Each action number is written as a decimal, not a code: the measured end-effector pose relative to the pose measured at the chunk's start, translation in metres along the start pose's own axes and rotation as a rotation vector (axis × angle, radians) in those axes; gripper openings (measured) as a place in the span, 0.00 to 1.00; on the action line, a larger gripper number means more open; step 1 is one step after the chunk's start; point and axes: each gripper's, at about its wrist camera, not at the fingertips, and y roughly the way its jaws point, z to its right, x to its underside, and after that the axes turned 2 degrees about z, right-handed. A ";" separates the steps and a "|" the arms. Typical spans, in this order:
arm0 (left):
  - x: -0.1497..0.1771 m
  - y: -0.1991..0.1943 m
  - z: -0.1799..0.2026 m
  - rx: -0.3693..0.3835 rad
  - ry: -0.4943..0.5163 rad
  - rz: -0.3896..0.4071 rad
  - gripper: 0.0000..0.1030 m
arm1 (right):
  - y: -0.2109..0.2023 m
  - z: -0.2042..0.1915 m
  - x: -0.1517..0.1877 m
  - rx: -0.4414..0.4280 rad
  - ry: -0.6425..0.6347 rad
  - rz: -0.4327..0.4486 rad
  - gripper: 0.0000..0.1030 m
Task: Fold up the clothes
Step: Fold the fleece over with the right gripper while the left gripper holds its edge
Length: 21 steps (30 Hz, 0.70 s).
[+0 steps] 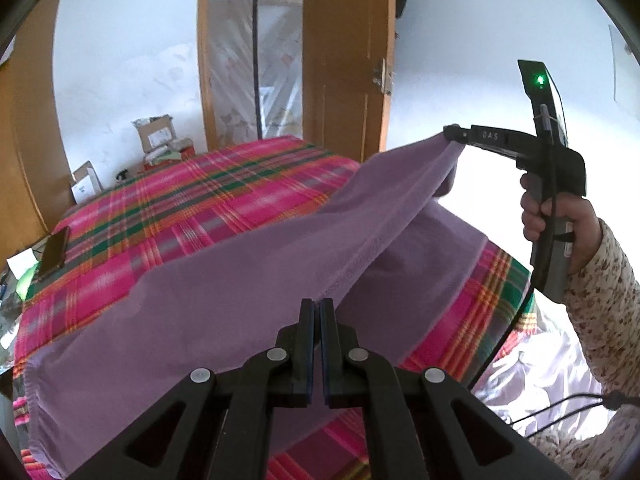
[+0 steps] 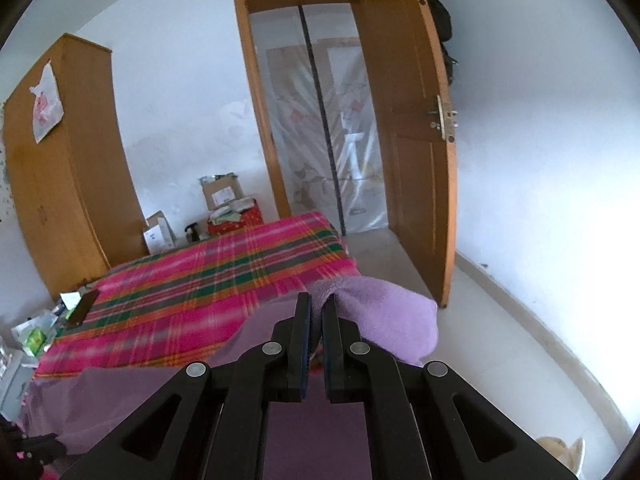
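Note:
A purple garment (image 1: 200,304) is stretched above the plaid bedspread (image 1: 192,200), its near part draped over the bed. My left gripper (image 1: 318,304) is shut on the garment's near edge. At the right of the left wrist view, a hand in a floral sleeve holds my right gripper (image 1: 454,134), which is shut on a far corner and lifts it. In the right wrist view my right gripper (image 2: 317,300) is pinched on the purple garment (image 2: 380,320), which bunches to the right of its tips. The cloth hangs taut between both grips.
A phone (image 1: 54,254) lies at the bed's left edge. Cardboard boxes (image 2: 222,196) stand on the floor past the bed. A wooden wardrobe (image 2: 60,168) is at the left and an open door (image 2: 412,136) at the right. White bedding (image 1: 532,364) lies beside the bed.

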 end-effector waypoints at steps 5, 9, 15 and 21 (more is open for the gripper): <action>0.014 0.009 0.006 0.032 -0.008 -0.047 0.03 | -0.002 0.012 0.024 0.035 0.009 -0.048 0.05; 0.024 0.017 0.010 0.041 0.000 -0.082 0.03 | -0.002 0.022 0.044 0.053 0.034 -0.088 0.05; 0.033 0.027 0.012 0.048 0.003 -0.130 0.03 | 0.003 0.035 0.069 0.075 0.065 -0.151 0.05; 0.038 0.035 0.010 0.058 -0.006 -0.165 0.03 | 0.007 0.050 0.087 0.069 0.110 -0.206 0.05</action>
